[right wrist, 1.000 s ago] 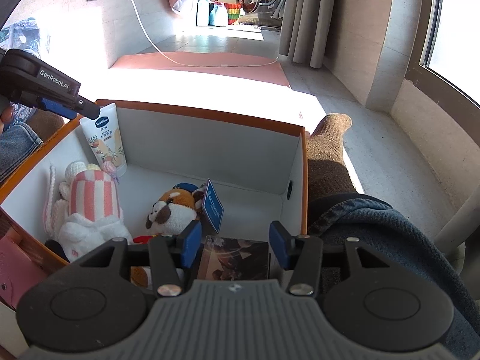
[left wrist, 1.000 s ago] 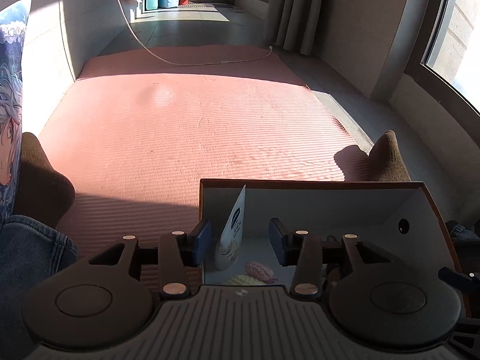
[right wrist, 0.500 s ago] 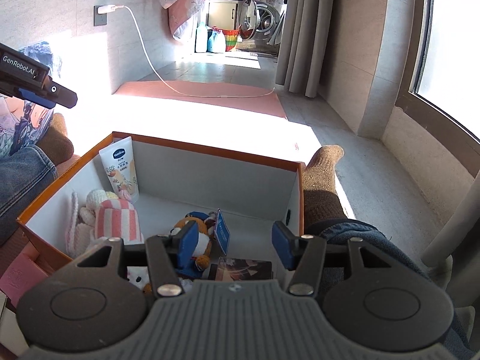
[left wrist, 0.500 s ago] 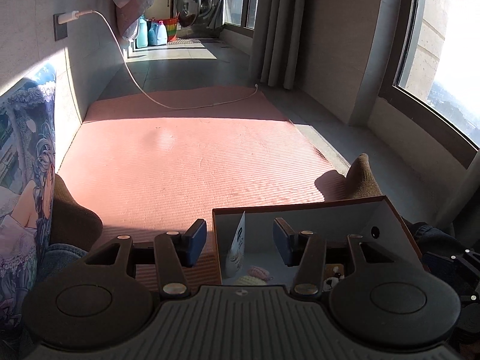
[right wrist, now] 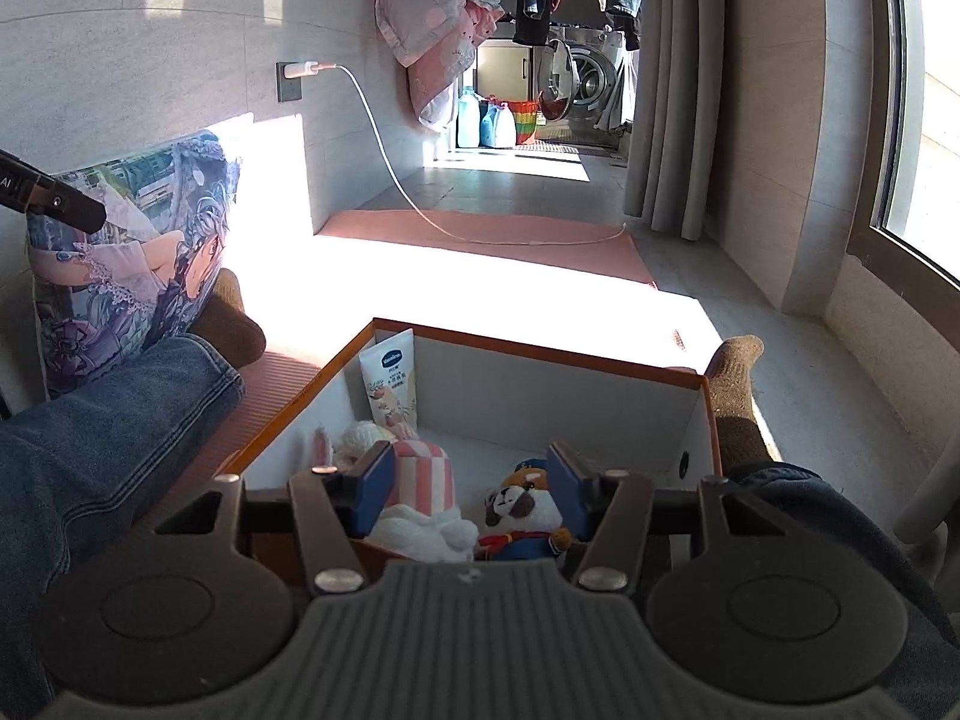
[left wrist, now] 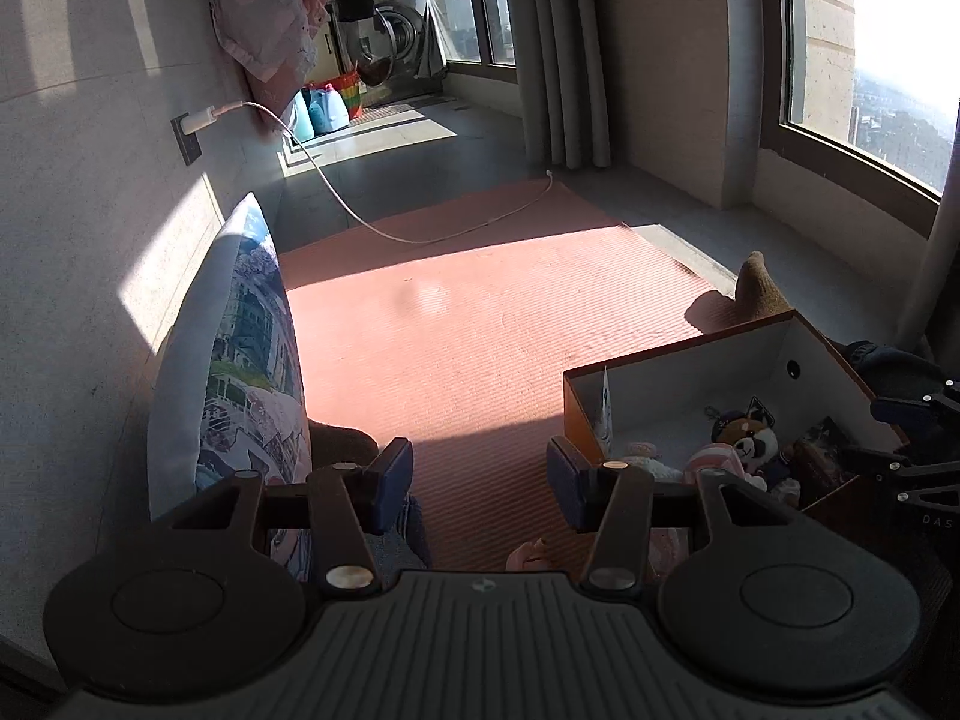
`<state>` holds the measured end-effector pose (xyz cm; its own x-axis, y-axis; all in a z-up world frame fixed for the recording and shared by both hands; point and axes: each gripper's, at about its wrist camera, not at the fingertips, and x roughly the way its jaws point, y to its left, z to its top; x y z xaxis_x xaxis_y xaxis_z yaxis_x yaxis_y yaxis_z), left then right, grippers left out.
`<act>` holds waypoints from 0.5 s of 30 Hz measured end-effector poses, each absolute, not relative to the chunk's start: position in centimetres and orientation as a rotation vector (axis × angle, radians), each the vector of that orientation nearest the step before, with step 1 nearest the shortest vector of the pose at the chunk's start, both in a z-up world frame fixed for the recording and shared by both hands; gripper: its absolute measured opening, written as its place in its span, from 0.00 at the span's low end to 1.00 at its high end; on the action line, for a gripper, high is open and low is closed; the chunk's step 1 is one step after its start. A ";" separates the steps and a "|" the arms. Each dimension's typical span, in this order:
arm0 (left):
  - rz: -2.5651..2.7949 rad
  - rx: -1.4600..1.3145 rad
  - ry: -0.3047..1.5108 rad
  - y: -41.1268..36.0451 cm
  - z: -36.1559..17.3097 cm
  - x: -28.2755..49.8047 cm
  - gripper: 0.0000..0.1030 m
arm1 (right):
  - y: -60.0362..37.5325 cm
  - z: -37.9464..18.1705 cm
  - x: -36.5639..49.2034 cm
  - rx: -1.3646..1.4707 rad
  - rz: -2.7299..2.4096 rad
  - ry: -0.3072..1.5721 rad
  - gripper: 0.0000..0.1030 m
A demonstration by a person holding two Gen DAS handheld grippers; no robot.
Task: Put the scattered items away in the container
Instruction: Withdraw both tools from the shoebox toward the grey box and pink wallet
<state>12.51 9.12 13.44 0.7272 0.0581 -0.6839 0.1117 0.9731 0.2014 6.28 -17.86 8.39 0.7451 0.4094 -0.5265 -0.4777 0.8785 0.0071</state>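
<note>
Two hand-held grippers: both held with fingers spread wide, gripping nothing.
Left hand-held gripper: over the pink mat, beside the box.
Right hand-held gripper: above the box.
Box contents: striped plush, dog toy, lotion tube.

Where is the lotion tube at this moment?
Right wrist view: the lotion tube stands upright in the box's far left corner, behind the striped plush.

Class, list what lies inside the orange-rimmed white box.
Inside the orange-rimmed white box: cream lotion tube, pink-striped plush, brown dog plush. The near floor is hidden by the right gripper.
</note>
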 end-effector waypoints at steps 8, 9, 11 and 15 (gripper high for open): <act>-0.085 0.318 0.905 9.9 9.0 6.1 0.57 | -15.5 5.3 2.5 -0.207 0.595 0.643 0.70; -0.099 0.289 0.921 9.7 8.0 5.6 0.57 | -15.3 4.7 2.3 -0.220 0.603 0.661 0.70; -0.132 0.242 0.944 9.1 6.3 5.0 0.57 | -14.9 3.8 1.9 -0.242 0.613 0.699 0.70; -0.238 0.213 0.970 6.7 3.5 3.9 0.57 | -14.4 2.7 1.7 -0.292 0.612 0.742 0.70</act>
<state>3.90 6.69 3.49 0.5434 -0.1040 -0.8330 0.2932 0.9533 0.0722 1.65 -14.41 2.66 0.5752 0.4150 -0.7049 -0.6136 0.7888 -0.0363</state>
